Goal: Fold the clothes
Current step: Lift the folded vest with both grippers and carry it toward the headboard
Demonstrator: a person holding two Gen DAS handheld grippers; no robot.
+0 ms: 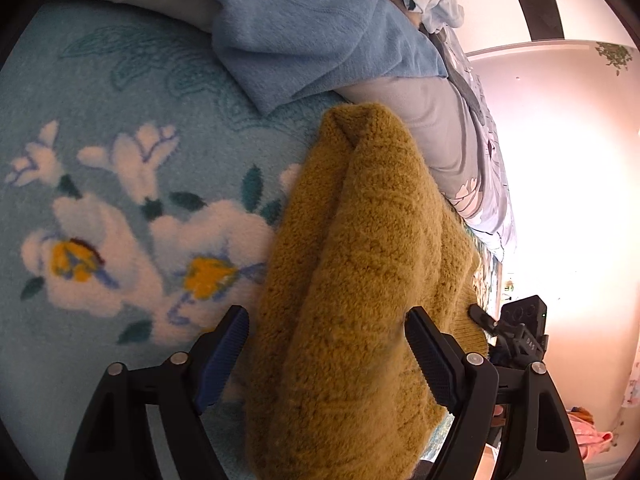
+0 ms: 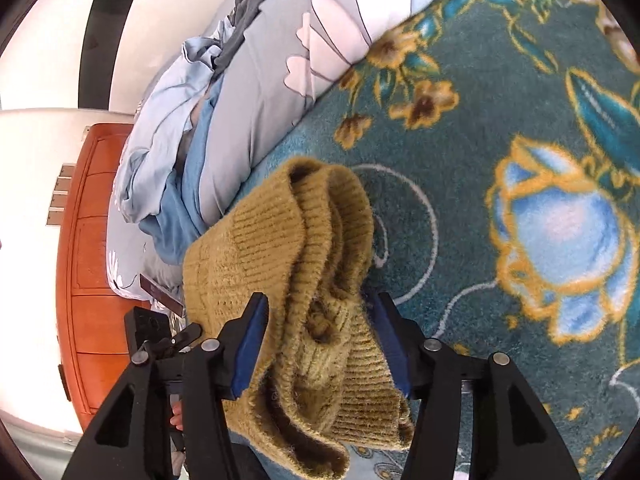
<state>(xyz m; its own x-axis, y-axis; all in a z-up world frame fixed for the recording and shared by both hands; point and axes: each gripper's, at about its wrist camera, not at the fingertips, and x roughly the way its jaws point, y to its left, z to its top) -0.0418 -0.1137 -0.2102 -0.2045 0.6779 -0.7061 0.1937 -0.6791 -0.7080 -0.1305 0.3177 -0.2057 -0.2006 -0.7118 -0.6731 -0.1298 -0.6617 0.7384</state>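
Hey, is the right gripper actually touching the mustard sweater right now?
Touching. In the right wrist view the right gripper has the bunched mustard knit sweater filling the space between its fingers, with fabric pressed against both blue pads.

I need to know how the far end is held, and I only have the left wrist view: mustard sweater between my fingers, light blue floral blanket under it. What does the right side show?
Observer: The right gripper has a bunched ribbed part of the mustard sweater between its fingers; whether the pads press on it is unclear.
Operator: What lies under that end?
Observer: A dark teal blanket with gold and blue flowers.
Operator: Anything beside it?
Observer: A grey duvet with pale petal shapes lies to the left of the sweater.
Operator: And past the bed?
Observer: An orange wooden cabinet stands at the left edge.
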